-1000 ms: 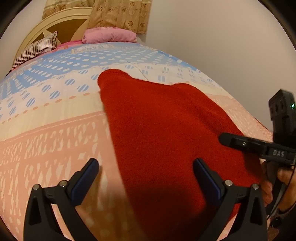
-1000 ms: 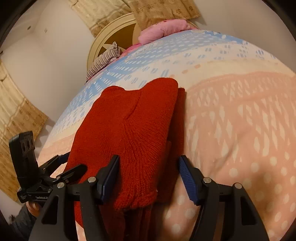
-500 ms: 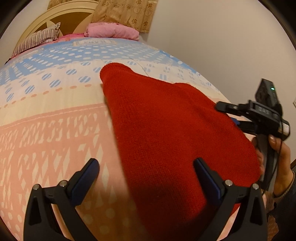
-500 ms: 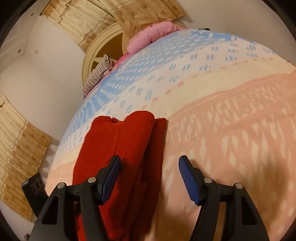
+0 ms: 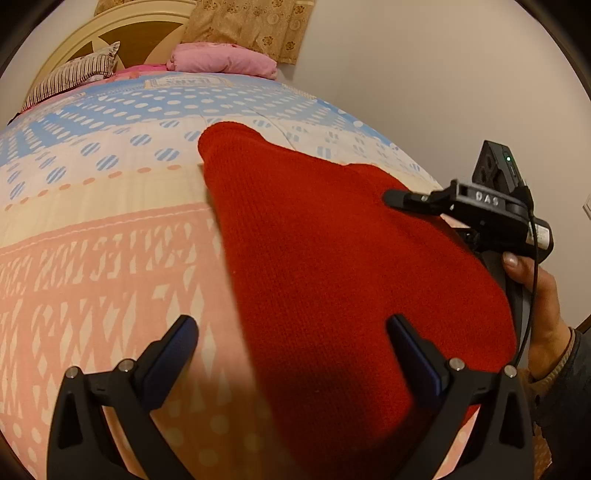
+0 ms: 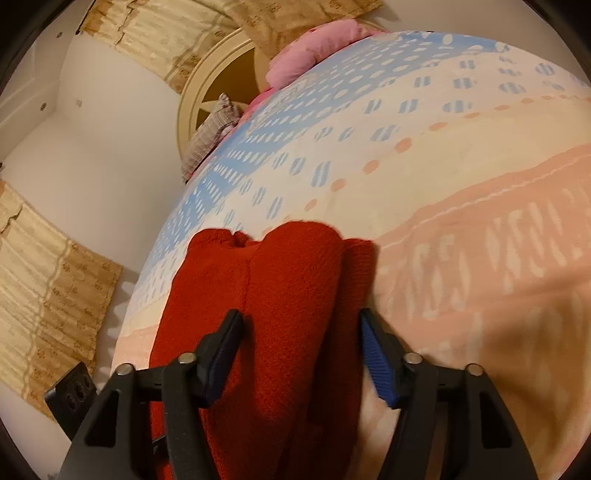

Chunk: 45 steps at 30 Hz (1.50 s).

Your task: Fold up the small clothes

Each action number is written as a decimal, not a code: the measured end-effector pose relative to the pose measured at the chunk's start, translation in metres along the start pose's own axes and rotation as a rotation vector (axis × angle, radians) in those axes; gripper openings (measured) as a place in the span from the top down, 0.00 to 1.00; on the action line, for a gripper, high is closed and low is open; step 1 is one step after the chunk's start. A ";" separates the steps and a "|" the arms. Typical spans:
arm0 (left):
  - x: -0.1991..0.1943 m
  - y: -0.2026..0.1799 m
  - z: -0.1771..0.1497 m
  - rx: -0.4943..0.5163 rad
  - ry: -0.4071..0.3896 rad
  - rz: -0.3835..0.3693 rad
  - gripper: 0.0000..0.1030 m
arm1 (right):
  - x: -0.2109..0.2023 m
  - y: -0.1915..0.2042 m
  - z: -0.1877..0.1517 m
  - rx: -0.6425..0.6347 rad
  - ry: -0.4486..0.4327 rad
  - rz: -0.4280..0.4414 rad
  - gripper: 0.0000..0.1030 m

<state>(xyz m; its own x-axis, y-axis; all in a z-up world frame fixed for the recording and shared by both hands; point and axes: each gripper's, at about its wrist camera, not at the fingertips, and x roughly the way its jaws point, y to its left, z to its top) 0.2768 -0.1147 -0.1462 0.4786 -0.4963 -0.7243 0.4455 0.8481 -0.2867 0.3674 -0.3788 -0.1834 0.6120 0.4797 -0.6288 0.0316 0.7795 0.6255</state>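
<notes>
Covering the bed (image 5: 92,266) is a quilt banded in blue, cream and pink; a cream headboard (image 5: 122,35), plain walls and tan curtains (image 5: 255,26) lie toward twelve o'clock. One red knit sweater (image 5: 332,266) lies folded on the quilt, with one striped pillow (image 5: 70,75) and one pink bundle (image 5: 221,61) beyond. Left claw (image 5: 291,354) and right claw (image 6: 301,354) both gape, empty. "DAS" marks the right tool.

Black gripper (image 5: 291,352) — blue pads, perhaps rubber — silver screws.
</notes>
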 end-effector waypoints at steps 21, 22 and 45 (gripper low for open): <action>-0.005 -0.004 -0.002 0.003 0.005 -0.085 0.29 | -0.002 0.010 -0.012 -0.082 -0.044 -0.011 0.72; -0.007 -0.006 -0.002 0.003 0.002 -0.086 0.31 | -0.004 0.010 -0.012 -0.085 -0.049 -0.011 0.72; -0.063 -0.064 -0.016 0.125 -0.091 -0.076 0.56 | -0.090 0.033 -0.060 -0.063 -0.183 0.025 0.73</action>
<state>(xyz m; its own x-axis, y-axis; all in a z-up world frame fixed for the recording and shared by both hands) 0.2063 -0.1347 -0.0925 0.5041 -0.5776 -0.6421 0.5708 0.7808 -0.2542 0.2662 -0.3726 -0.1340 0.7454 0.4230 -0.5153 -0.0316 0.7945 0.6065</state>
